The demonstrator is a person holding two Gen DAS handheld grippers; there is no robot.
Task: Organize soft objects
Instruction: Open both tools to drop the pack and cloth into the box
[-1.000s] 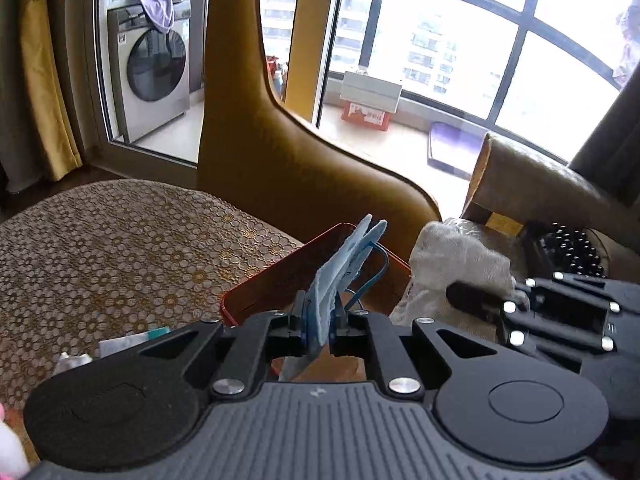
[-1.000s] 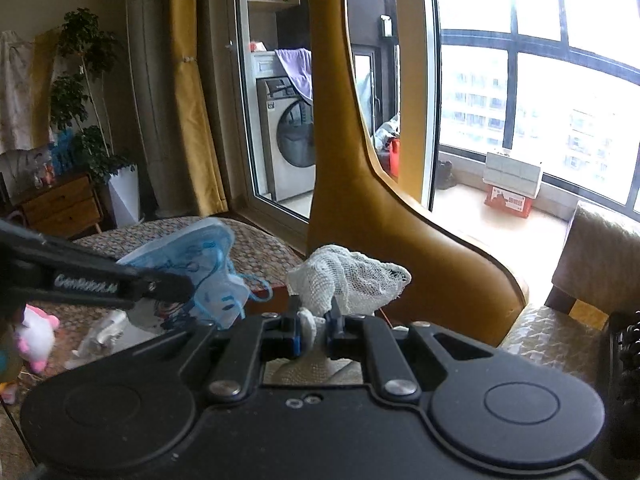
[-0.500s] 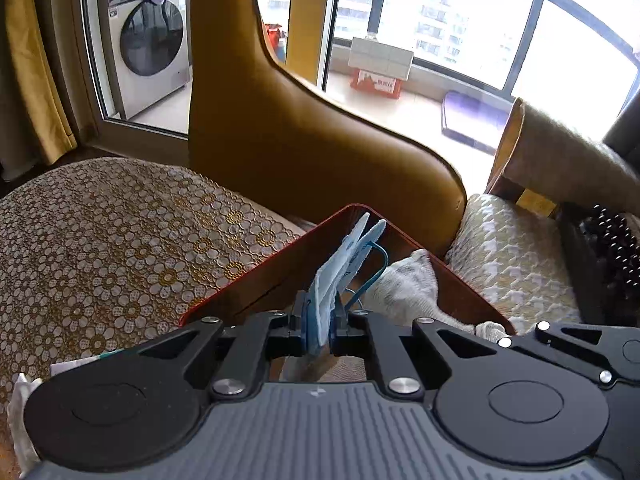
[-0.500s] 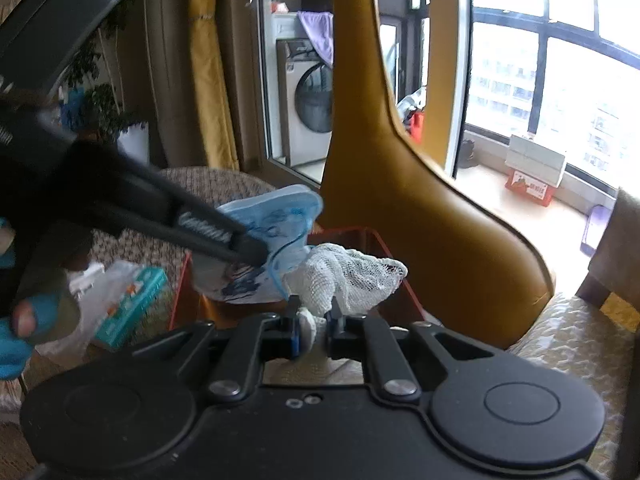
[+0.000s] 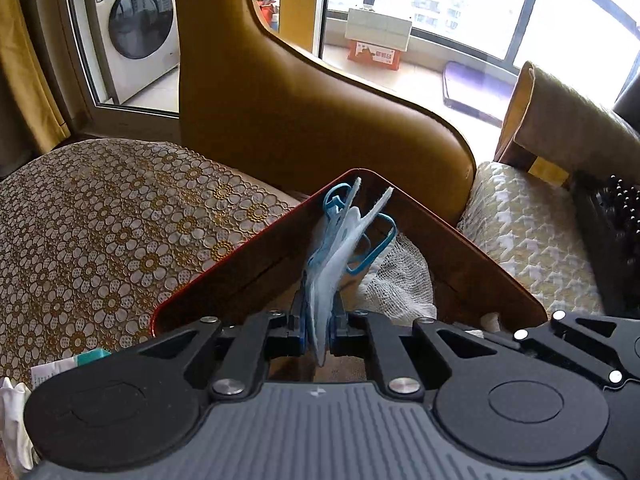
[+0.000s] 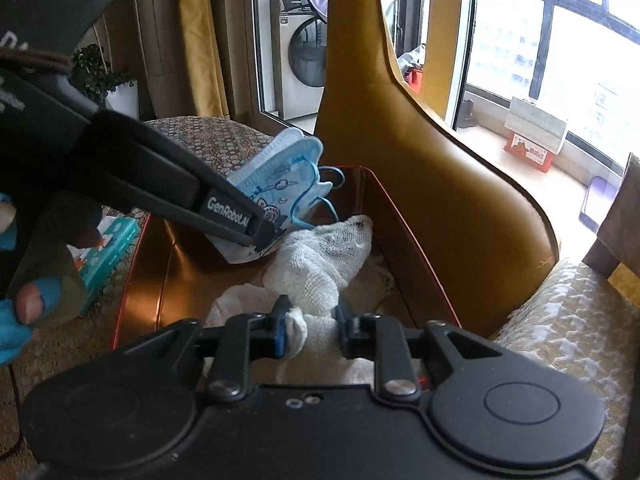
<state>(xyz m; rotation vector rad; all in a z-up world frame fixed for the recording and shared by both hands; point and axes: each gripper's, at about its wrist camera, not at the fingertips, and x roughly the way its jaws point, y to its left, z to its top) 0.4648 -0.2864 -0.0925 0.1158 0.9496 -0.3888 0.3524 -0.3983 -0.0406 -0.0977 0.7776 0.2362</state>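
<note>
Two grippers over one box (image 5: 248,254), and both have cloth between their fingers. Left gripper (image 5: 318,330) is clamped tight on the mask (image 5: 334,256), a pale blue face mask with blue ear loops, pinched at its lower edge and standing up toward 12 o'clock over the box's far corner. Right gripper (image 6: 310,330) has just been opening: there's a clear gap between its fingers now, and the gauze (image 6: 320,258), a white wad, lies in that gap. Its near end touches the left pad, while the right pad stands clear of it. The rest of the gauze rests on the box floor, inside the walls.

From the left wrist view, the mask is edge-on, a thin fan, and the gauze sits just behind it at 4 o'clock. The right gripper's black body pokes in at the lower right corner. The lace cloth (image 5: 100,232) spreads out at 9 o'clock.

The right wrist view gives the mask side-on, cartoon print showing. The left gripper's finger comes in from 10 o'clock, and a gloved hand (image 6: 36,280) sits at 9 o'clock. A teal packet (image 6: 108,252) lies just outside the box's left wall.
</note>
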